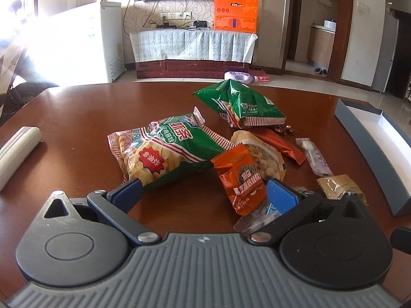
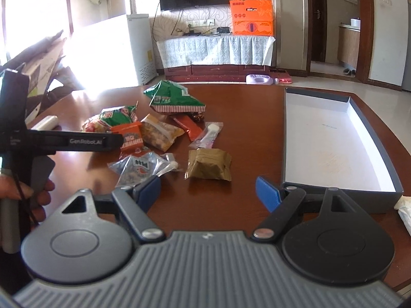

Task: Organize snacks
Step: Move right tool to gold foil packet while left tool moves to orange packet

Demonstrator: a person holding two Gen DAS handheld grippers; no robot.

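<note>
Snack packs lie in a heap on the brown table. My left gripper is open, with an orange packet lying loose between its fingers and a big green crisp bag touching the left finger. Behind are a second green bag, a bean pack and an orange-brown bar. My right gripper is open and holds nothing, just short of a gold packet, with a clear packet by its left finger. The grey box to the right is empty.
A white ribbed object lies at the table's left edge. A white wrapper sits beside the box's near right corner. A hand holds the left gripper's handle. A clear-purple sweet lies mid-heap.
</note>
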